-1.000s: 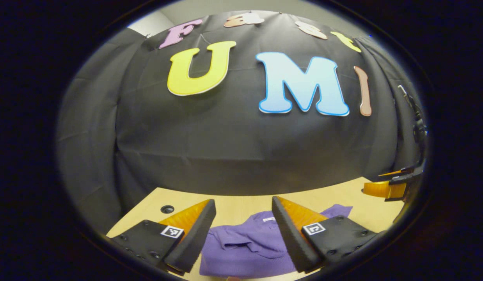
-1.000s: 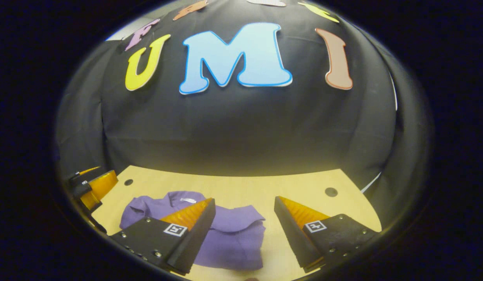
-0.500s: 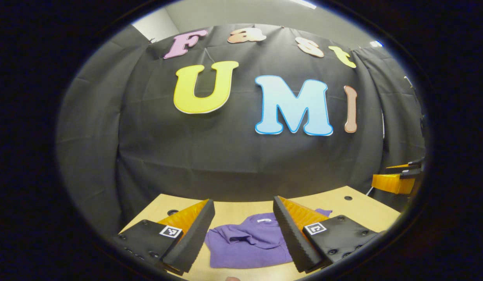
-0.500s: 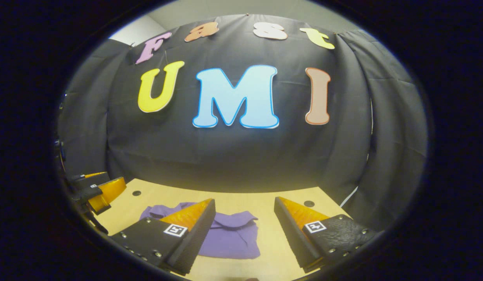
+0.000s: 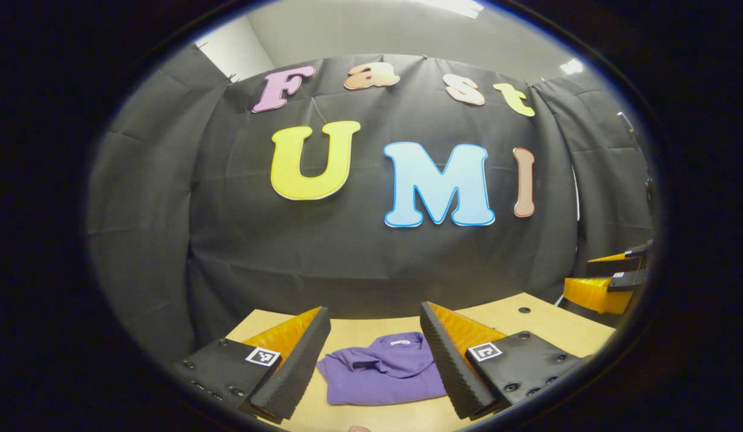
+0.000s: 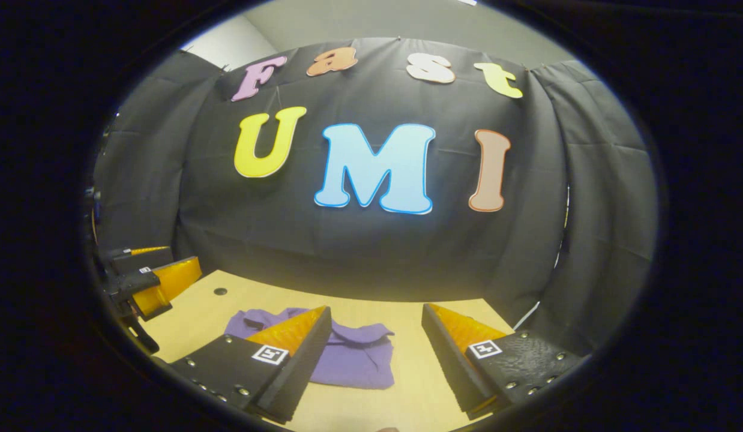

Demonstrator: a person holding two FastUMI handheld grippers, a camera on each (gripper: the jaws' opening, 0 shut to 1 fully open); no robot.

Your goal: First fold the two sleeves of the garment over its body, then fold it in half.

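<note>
Lying folded on the tabletop [image 5: 527,327], the purple garment [image 5: 383,372] was seen beyond both grippers' [image 5: 371,366] [image 6: 374,369] wide-spread fingers, which held nothing and touched nothing.

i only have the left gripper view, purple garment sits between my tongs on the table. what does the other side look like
Observer: In the right gripper view the purple garment lies as a compact folded bundle, its right edge free on bare table.
Operator: is the right one holding any cloth
Observer: No. The right tongs are open with only table between the tips; the garment sits partly behind one finger.
Operator: and where am i from there
Observer: The left tongs show at the left edge of that view, raised above the table near a small round hole, touching nothing.
</note>
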